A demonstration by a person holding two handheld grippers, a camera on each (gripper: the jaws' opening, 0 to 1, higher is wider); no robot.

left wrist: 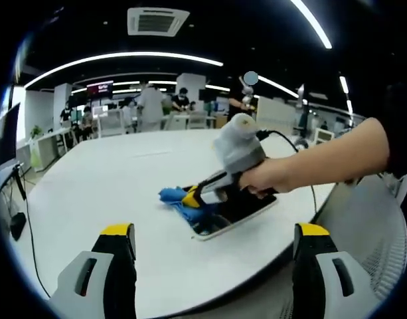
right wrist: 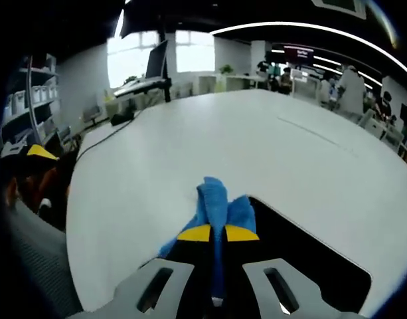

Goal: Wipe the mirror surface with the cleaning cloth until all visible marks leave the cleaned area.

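Left gripper view: a large white table carries a dark rectangular mirror near its front edge. My right gripper, held in my hand, presses a blue cleaning cloth onto the mirror's end; its jaws are clamped on the cloth. My left gripper hangs back, jaws wide, empty. Wiping looks underway; I cannot tell whether any marks remain.

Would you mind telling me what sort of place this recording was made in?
Most likely an open-plan office: desks with people in the background, a ceiling air vent with strip lights, and a monitor beyond the white table.
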